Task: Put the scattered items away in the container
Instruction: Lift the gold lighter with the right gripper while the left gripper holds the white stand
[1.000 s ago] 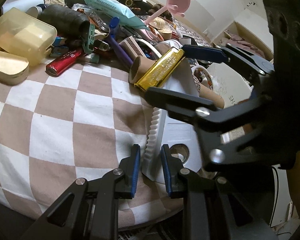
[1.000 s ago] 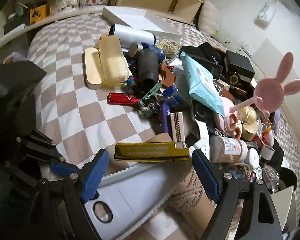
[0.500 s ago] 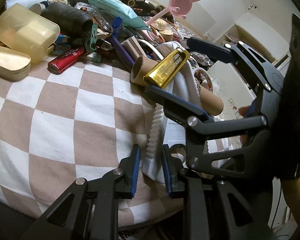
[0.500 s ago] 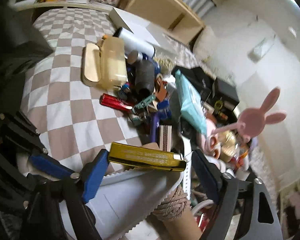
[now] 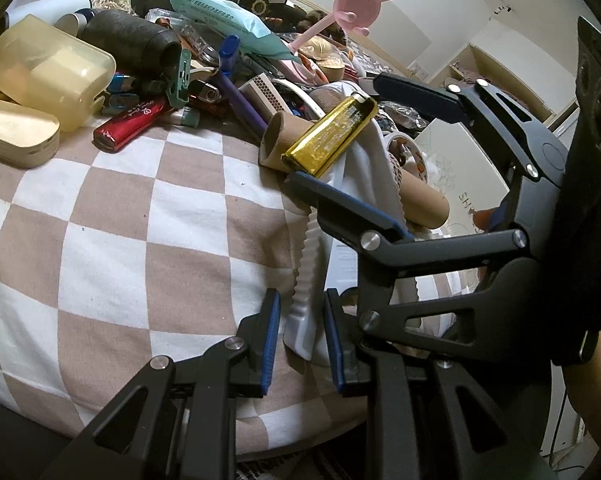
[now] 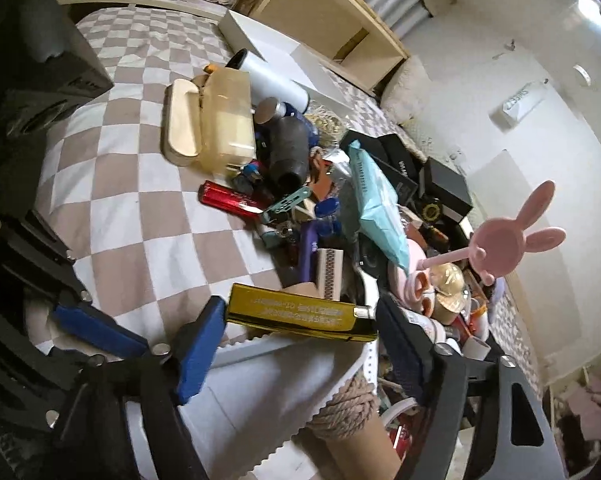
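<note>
My left gripper (image 5: 300,340) is shut on the scalloped rim of the white container (image 5: 306,280) at the bed's near edge. My right gripper (image 6: 300,340) grips a gold rectangular case (image 6: 300,312) lengthwise, its fingers (image 6: 200,348) at either end, and holds it over the container's rim (image 6: 284,340). In the left wrist view the gold case (image 5: 332,136) sits between the right gripper's blue pads (image 5: 340,200). A rope-wrapped cardboard tube (image 6: 344,408) lies inside the container.
A heap of items covers the checkered bedspread (image 5: 100,220): a yellowish plastic box (image 5: 48,72), a red tube (image 5: 132,124), a black cylinder (image 5: 132,36), a teal wipes pack (image 6: 376,212), a pink bunny stand (image 6: 504,240), black boxes (image 6: 444,184). Shelves (image 6: 320,12) stand behind.
The right gripper with the gold case has lifted and drawn slightly back over the container. The left gripper has kept its hold on the rim.
</note>
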### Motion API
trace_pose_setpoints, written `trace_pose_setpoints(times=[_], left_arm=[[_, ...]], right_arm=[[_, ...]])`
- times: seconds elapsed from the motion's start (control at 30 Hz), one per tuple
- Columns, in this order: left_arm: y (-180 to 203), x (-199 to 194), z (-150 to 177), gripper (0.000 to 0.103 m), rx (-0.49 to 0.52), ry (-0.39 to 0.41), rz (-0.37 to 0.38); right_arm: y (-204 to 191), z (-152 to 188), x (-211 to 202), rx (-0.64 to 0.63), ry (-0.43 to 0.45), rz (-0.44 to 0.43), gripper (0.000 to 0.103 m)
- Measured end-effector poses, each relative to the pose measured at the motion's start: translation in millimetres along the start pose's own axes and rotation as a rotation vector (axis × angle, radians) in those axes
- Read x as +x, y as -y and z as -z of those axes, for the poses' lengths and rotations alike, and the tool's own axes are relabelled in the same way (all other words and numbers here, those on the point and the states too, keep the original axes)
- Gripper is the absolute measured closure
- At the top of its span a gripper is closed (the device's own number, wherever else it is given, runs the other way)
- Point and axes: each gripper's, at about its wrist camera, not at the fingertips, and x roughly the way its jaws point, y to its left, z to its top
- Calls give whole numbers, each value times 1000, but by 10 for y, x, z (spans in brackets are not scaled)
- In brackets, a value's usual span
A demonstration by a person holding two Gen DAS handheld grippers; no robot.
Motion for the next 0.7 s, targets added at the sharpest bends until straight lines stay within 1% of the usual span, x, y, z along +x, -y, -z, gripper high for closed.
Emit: trace_pose_setpoints(times=[0.1, 0.37, 0.57, 0.63, 0.7], left_arm=[[-5, 5, -10, 80, -5, -1, 3], [10, -8, 13, 80, -7, 0, 2], [13, -1, 16, 79, -11, 2, 2], [15, 1, 17, 79, -12, 3, 2], [20, 3, 22, 79, -13, 4, 2]], right_arm=[[20, -1, 20, 11, -9, -6, 22], [122, 15, 72, 79, -27, -85, 22], [129, 7, 86, 98, -34, -105, 22], [178, 6, 82, 138, -34, -122, 22], [298, 6, 84, 221, -34, -141, 23]])
